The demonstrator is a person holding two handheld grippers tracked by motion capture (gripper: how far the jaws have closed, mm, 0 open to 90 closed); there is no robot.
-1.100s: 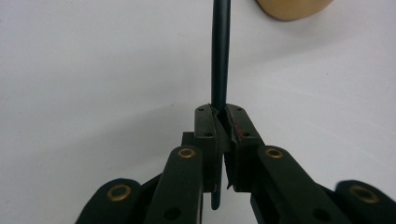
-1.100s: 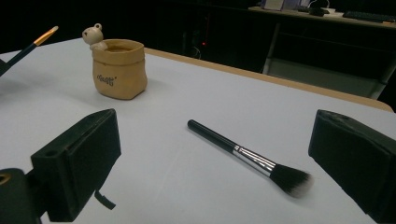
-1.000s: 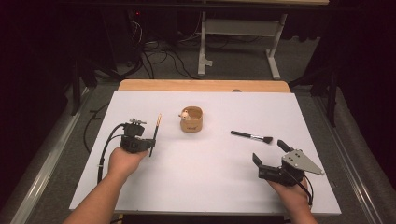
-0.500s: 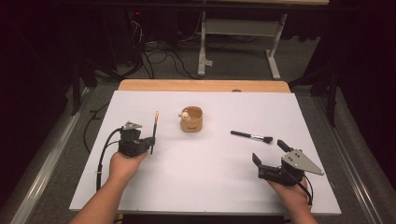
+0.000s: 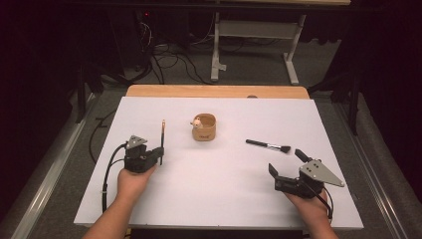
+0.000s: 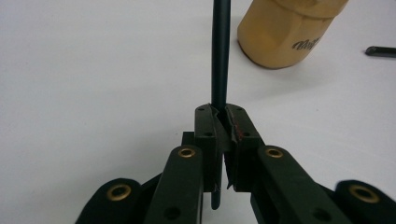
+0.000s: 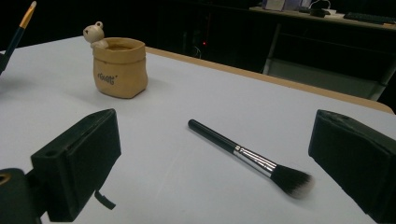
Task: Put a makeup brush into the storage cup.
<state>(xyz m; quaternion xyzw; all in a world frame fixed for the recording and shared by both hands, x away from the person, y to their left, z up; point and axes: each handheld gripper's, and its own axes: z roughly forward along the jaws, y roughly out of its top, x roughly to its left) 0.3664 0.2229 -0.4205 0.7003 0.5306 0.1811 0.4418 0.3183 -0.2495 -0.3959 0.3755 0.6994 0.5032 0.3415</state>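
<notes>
Dark-handled pencil (image 5: 162,140), clamped in the closed jaws of the left gripper (image 5: 158,152), had come back and down from beside the cup (image 5: 204,127), while the right gripper (image 5: 284,168) waited open behind the brush (image 5: 267,146) on the bench (image 5: 224,199).

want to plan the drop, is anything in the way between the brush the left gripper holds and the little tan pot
Nothing visible. The left gripper is shut on the thin brush, and only bare white table lies between it and the tan pot. The other brush lies on the pot's far side, near the open right gripper.
</notes>
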